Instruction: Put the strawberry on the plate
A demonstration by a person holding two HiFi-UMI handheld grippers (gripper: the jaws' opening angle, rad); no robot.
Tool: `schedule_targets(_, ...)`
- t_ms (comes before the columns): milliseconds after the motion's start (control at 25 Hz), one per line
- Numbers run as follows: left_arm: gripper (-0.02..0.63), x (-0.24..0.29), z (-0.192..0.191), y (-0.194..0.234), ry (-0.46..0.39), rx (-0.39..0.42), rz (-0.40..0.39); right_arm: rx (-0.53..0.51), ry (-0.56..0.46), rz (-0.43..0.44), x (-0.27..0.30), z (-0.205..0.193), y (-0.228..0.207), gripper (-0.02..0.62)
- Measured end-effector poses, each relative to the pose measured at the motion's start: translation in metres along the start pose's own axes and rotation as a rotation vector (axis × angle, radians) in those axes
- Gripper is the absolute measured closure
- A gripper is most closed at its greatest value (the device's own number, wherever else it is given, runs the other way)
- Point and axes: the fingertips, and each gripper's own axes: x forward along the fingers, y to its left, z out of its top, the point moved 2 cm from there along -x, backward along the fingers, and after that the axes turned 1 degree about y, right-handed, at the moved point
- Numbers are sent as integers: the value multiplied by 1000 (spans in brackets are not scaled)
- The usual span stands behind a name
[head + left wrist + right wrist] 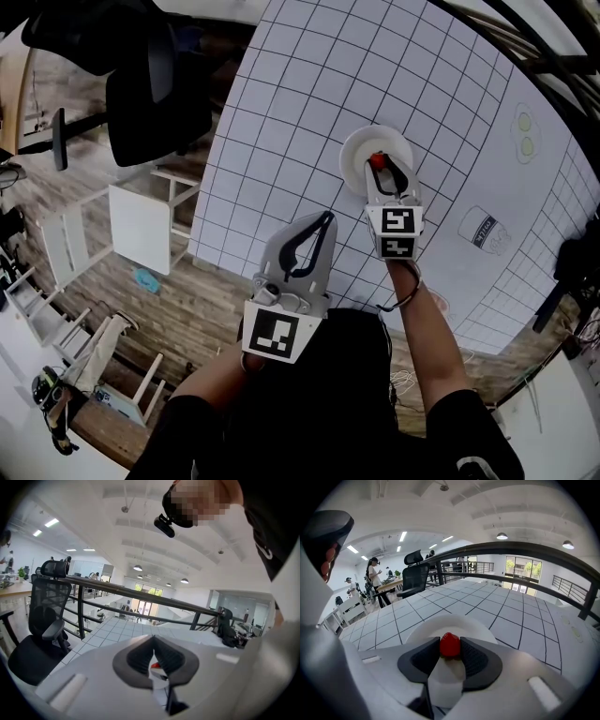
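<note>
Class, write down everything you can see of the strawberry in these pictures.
The strawberry is small, bright red, rounded and slightly glossy. It is pinched between the dark ribbed jaws of the right gripper, which press on its two sides; its top shows above them and its underside is hidden. It is over the white plate on the gridded table. Whether it touches the plate cannot be told.

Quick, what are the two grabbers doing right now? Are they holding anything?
Left gripper: closed, holding nothing.
Right gripper: closed on the strawberry.
</note>
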Motion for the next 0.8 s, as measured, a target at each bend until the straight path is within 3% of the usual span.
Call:
schedule_targets(240, 595, -4, 2, 1, -12, 0, 15, -2, 25, 8, 1, 1, 1, 459)
schedule_targets(800, 595, -21, 4, 7, -20, -2, 37, 47, 19, 12, -4, 3, 6, 374)
